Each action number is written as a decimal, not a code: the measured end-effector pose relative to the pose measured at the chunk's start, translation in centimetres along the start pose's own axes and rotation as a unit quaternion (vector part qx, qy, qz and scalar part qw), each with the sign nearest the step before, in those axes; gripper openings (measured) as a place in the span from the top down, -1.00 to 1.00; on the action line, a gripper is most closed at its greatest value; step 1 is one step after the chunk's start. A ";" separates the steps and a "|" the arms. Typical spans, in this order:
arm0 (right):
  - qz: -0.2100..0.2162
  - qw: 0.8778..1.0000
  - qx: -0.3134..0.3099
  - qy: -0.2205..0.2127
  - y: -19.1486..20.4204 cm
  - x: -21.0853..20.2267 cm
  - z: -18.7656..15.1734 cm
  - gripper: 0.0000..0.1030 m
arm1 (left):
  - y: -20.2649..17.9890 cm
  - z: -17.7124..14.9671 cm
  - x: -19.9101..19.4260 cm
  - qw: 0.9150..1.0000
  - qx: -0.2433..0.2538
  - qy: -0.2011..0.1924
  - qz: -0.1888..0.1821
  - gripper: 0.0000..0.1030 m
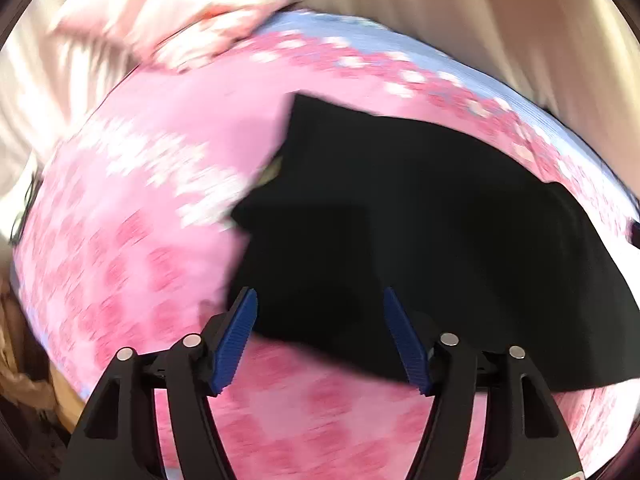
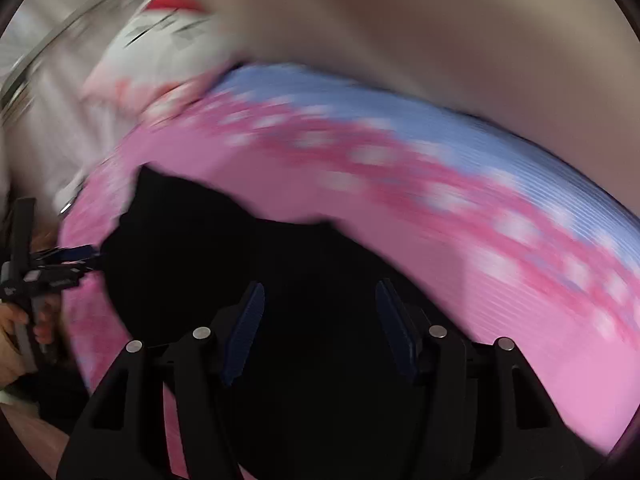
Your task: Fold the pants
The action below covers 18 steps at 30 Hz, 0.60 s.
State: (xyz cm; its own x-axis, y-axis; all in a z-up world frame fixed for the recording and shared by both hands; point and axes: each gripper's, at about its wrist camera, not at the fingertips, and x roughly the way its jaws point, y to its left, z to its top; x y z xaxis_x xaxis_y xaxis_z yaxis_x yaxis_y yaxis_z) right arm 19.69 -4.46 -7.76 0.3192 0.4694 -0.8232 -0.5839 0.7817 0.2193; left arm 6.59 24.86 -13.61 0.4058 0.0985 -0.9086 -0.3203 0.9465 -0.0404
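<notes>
Black pants (image 1: 420,208) lie folded on a pink patterned bedspread (image 1: 140,220). In the left wrist view my left gripper (image 1: 319,294) hovers over the near left corner of the pants, its blue pads wide apart with nothing pinched between them. In the right wrist view the pants (image 2: 224,256) fill the lower middle, and my right gripper (image 2: 320,285) stands open just above the dark cloth, gripping nothing. The left gripper (image 2: 86,254) shows at the far left edge of that view, held by a hand (image 2: 16,332), its tips at the pants' edge. Both views are blurred.
A white and pink pillow (image 1: 180,12) (image 2: 172,52) lies at the far left of the bed. A pale blue band (image 2: 440,136) edges the bedspread (image 2: 400,208) at the far side. A beige surface (image 1: 440,8) rises behind the bed.
</notes>
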 end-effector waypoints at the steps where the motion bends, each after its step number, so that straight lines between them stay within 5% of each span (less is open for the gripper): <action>1: 0.015 0.999 -0.046 0.003 4.0 2.3 2.0 -0.10 | 1.2 -0.5 -0.1 1.000 -0.006 0.003 0.005 -0.26; 7: 0.029 0.965 -0.259 0.038 20.0 13.0 9.2 -0.11 | 6.6 -3.1 -0.1 0.999 -0.022 0.019 -0.020 -0.26; 11: -0.017 0.940 -0.331 0.087 23.8 19.6 10.4 -0.33 | 7.7 -3.6 0.8 0.998 -0.014 0.030 -0.057 -0.26; 13: 0.003 0.936 -0.336 0.105 23.1 20.1 10.3 -0.03 | 7.5 -3.6 1.1 0.995 -0.001 0.031 -0.096 -0.26; 14: 0.023 0.940 -0.322 0.114 22.5 20.2 11.0 0.50 | 7.3 -3.5 1.2 0.994 0.003 0.031 -0.108 -0.26; 15: 0.022 0.947 -0.296 0.119 21.6 20.0 12.2 0.74 | 6.8 -3.3 1.2 0.991 0.012 0.030 -0.127 -0.26; 18: 0.018 0.969 -0.234 0.082 19.0 18.8 15.7 0.79 | 5.5 -1.9 1.1 0.986 0.031 0.013 -0.166 -0.26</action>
State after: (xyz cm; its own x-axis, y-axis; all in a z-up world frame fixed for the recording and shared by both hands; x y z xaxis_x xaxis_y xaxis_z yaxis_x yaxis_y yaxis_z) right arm 26.31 25.67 -10.82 0.1911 0.3918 -0.9000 -0.8793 0.4758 0.0204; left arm 3.65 29.61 -15.60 0.4580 -0.2269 -0.8595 -0.1203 0.9422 -0.3128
